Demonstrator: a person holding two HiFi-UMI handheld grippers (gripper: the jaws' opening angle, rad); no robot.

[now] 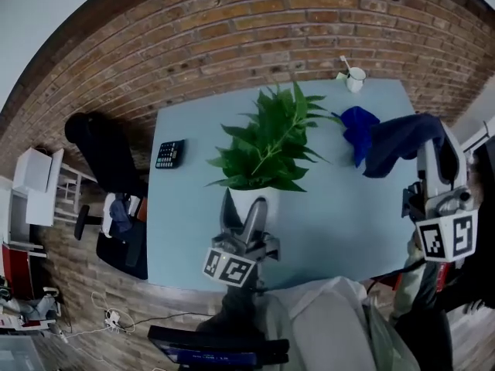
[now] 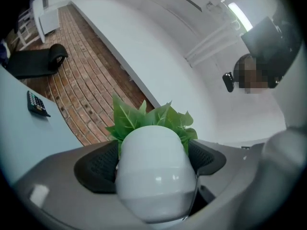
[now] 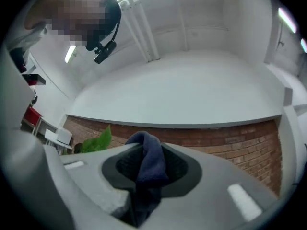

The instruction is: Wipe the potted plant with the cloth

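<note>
Two grippers are busy: the left gripper (image 1: 244, 205), jaws wide, clamps the white pot (image 2: 156, 176) of the potted plant (image 1: 271, 149) near the table's (image 1: 340, 222) front edge — the right gripper (image 1: 435, 157) pinches the dark cloth (image 3: 149, 162), well right of the leaves. Bare tabletop lies between them.

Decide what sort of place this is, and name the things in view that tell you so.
Most likely an office or workroom: a pale blue desk set against a brick wall, a calculator lying on it, and a black swivel chair beside it.
</note>
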